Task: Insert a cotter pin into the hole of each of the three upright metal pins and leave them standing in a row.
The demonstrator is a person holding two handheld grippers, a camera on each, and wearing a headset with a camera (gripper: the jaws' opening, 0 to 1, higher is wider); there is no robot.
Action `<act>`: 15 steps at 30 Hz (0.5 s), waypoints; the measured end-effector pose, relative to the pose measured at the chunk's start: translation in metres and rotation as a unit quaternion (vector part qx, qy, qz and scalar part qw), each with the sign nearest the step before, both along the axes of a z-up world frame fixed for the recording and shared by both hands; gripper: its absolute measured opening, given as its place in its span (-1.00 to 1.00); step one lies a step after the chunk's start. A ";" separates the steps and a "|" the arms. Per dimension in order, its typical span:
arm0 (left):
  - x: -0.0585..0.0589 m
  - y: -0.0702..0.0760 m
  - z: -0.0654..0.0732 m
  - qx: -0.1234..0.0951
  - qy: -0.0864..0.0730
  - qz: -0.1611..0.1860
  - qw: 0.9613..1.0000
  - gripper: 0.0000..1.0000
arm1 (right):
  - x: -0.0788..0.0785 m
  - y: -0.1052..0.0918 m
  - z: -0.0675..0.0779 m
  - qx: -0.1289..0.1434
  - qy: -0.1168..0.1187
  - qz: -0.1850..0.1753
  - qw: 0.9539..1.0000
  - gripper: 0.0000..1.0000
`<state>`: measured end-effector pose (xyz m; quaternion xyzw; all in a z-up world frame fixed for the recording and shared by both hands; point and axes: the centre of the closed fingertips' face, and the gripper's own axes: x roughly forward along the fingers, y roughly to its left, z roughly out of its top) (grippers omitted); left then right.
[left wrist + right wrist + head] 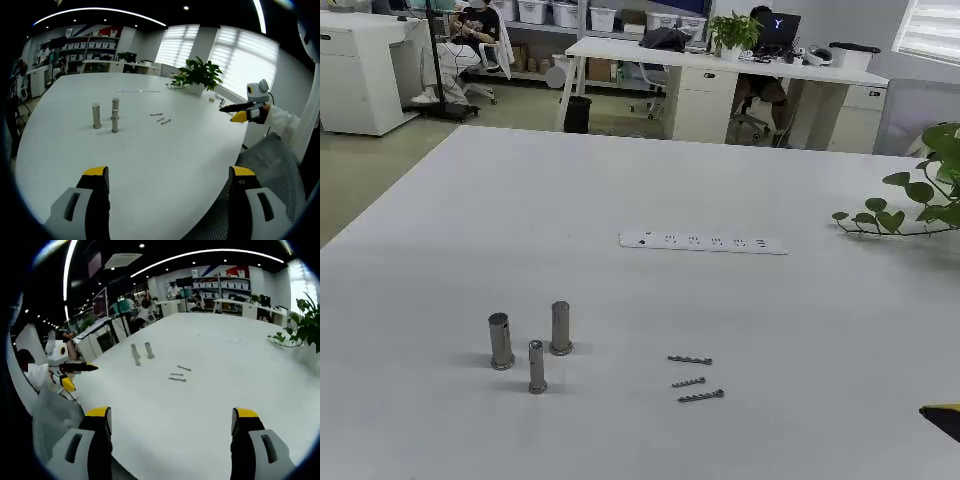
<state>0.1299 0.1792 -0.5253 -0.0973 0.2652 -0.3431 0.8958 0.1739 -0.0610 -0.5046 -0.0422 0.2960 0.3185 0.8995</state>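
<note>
Jaws of left gripper (169,172) spread wide, gripping nothing; same on right gripper (172,412). Well ahead of both, on the white table (620,180), three metal pins (537,366) upright in a tight cluster, three cotter pins (688,382) loose just beside them. Beyond, a power strip (703,241). On a far laptop (778,28), a pale Y.

Three metal pins (537,366) upright, clustered on table (620,190); three cotter pins (689,382) lying apart to right.
</note>
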 end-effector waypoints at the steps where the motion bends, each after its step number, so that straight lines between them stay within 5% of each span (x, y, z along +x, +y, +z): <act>1: 0.000 0.000 0.000 -0.002 0.002 -0.001 1.000 0.97 | 0.000 -0.001 -0.001 -0.007 -0.002 -0.001 1.000 0.97; 4: -0.002 -0.002 0.001 -0.013 0.007 -0.003 1.000 0.93 | -0.001 -0.003 -0.003 -0.014 0.001 -0.002 1.000 0.95; 15: -0.002 0.001 0.002 -0.003 0.001 -0.003 1.000 0.94 | -0.001 -0.004 0.000 -0.013 -0.001 -0.007 1.000 0.95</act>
